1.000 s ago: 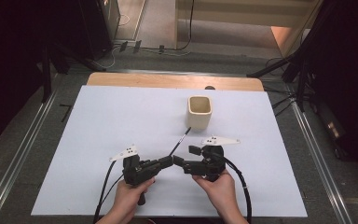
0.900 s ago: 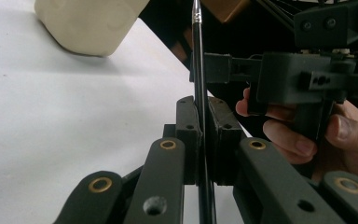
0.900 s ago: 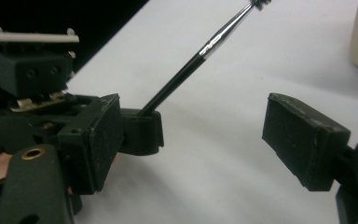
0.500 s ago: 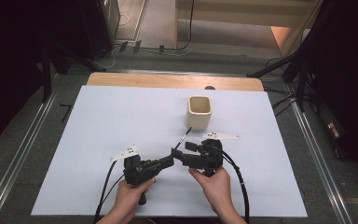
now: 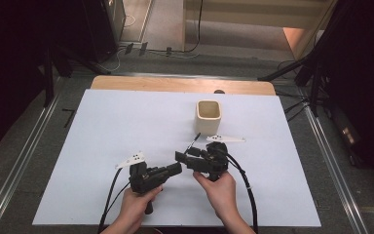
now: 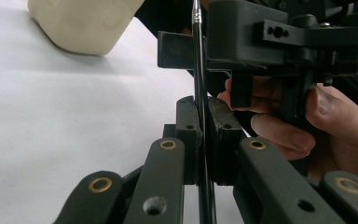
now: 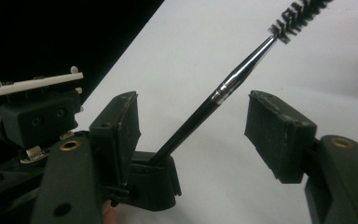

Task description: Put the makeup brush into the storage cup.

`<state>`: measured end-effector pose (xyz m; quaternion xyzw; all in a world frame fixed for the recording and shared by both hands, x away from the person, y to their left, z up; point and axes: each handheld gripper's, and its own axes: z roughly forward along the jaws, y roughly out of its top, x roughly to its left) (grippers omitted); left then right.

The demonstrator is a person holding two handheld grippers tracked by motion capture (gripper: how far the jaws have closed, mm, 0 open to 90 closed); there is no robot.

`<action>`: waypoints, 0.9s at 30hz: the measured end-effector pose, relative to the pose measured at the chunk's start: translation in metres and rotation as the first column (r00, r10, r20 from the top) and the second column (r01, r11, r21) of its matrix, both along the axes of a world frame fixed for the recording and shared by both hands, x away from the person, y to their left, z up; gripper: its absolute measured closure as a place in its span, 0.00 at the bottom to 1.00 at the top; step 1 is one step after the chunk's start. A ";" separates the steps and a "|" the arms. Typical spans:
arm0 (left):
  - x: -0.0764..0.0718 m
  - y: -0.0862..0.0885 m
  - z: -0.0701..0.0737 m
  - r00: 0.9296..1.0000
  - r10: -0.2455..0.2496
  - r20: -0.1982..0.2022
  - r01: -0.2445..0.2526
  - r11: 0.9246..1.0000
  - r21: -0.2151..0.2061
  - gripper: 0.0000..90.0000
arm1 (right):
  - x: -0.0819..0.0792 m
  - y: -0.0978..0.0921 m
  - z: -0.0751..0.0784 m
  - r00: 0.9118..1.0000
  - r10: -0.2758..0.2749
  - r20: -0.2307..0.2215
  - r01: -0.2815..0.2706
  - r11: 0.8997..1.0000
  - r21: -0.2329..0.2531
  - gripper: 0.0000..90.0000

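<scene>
A thin black brush with a metal ferrule and dark bristles slants up off the white table toward the cream cup. My left gripper is shut on the lower end of its handle, which stands pinched between the two pads. My right gripper points left across the left one's tips. It is open, with its pads on either side of the brush shaft and not touching it. The left gripper's body shows beyond.
The white sheet covers the table, with a wooden strip along the far edge. The cup stands just beyond the brush tip. Cables trail back from both grippers. A hand holds the right gripper.
My right gripper has shifted slightly forward and left, closer around the brush. The left gripper and the brush have barely moved.
</scene>
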<state>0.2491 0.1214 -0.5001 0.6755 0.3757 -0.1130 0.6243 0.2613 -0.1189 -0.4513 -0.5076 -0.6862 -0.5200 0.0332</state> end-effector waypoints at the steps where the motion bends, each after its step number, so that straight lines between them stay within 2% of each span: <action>1: 0.000 0.000 0.000 1.000 0.001 0.003 -0.001 1.000 0.002 0.94 | 0.001 0.000 0.000 1.000 -0.004 -0.004 0.004 1.000 0.003 0.44; 3: 0.000 0.000 0.000 1.000 0.000 0.002 0.000 1.000 0.000 0.94 | 0.001 -0.001 0.001 1.000 -0.006 -0.020 0.006 1.000 0.025 0.48; 7: 0.000 0.000 0.000 1.000 0.001 0.003 -0.001 1.000 -0.004 0.94 | 0.001 0.000 0.002 1.000 -0.015 -0.028 0.016 0.999 0.032 0.53; 9: 0.000 0.000 0.000 1.000 -0.001 0.001 0.001 1.000 -0.004 0.94 | 0.001 0.000 0.001 0.998 -0.016 -0.053 0.018 0.999 0.037 0.58; 13: 0.000 -0.001 -0.001 1.000 -0.003 0.000 0.003 1.000 -0.007 0.94 | 0.001 0.002 0.001 0.998 -0.009 -0.068 0.012 0.999 0.047 0.64; 14: 0.000 0.000 -0.001 1.000 -0.003 0.000 0.003 1.000 -0.007 0.94 | 0.001 0.002 0.002 0.996 -0.008 -0.083 0.013 0.998 0.060 0.68; 18: 0.000 0.000 -0.001 1.000 -0.003 -0.002 0.003 1.000 -0.012 0.94 | 0.002 0.002 0.001 0.993 0.003 -0.115 0.006 0.997 0.080 0.75; 21: 0.000 -0.001 -0.001 1.000 -0.006 0.001 0.006 1.000 -0.011 0.94 | 0.003 0.002 0.001 0.991 0.011 -0.137 0.001 0.997 0.083 0.79; 27: -0.001 -0.001 -0.001 1.000 -0.012 -0.001 0.012 1.000 -0.012 0.94 | 0.003 0.002 0.001 0.989 0.009 -0.146 0.002 0.997 0.077 0.85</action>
